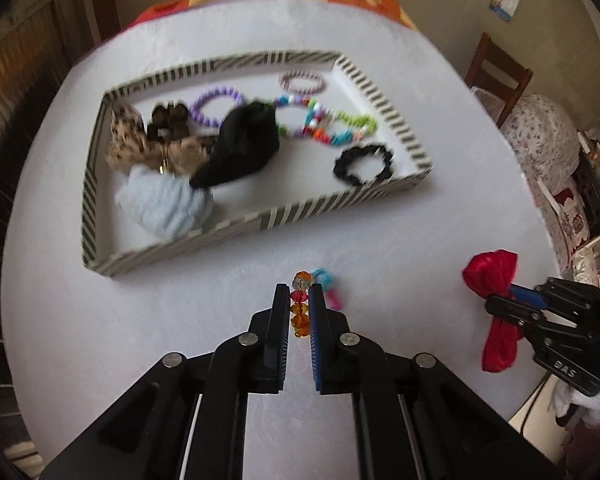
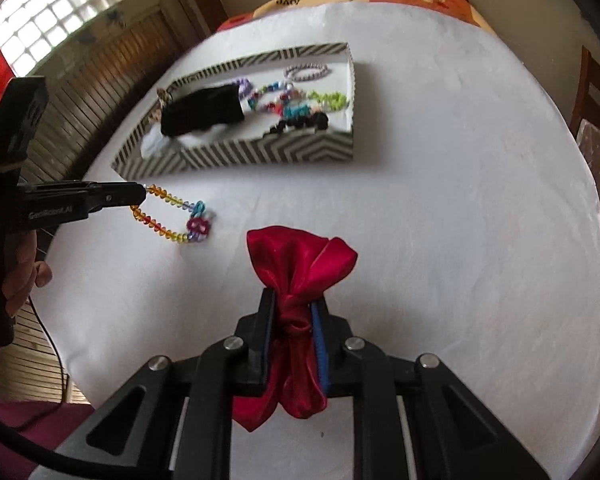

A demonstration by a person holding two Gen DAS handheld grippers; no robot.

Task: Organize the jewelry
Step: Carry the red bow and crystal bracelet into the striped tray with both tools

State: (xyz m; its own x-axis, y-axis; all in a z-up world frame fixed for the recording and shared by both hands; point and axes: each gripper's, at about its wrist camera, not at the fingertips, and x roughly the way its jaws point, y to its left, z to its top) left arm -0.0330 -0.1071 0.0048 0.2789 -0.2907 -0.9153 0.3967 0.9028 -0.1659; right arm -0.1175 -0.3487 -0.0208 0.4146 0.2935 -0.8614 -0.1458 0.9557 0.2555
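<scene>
With my left gripper (image 1: 299, 300) pinching the bead bracelet (image 2: 168, 216) and my right gripper (image 2: 294, 304) clamped on the red bow (image 2: 300, 260), both short of the striped tray (image 1: 260, 220), I judged the dangling bracelet could snag its near wall.

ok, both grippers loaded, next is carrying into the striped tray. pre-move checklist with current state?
1. Left gripper shut on the amber bead bracelet: ok.
2. Bracelet fully lifted off the table: cannot tell; its far end with the charms looks to be on or near the cloth.
3. Right gripper shut on the red satin bow at its knot: ok.
4. Path from both grippers to the striped tray: ok, nothing lies between.
5. Free spot in the tray: ok, bare floor shows along the near wall by the black scrunchie.
6. Grip firmness on either item: cannot tell.
</scene>
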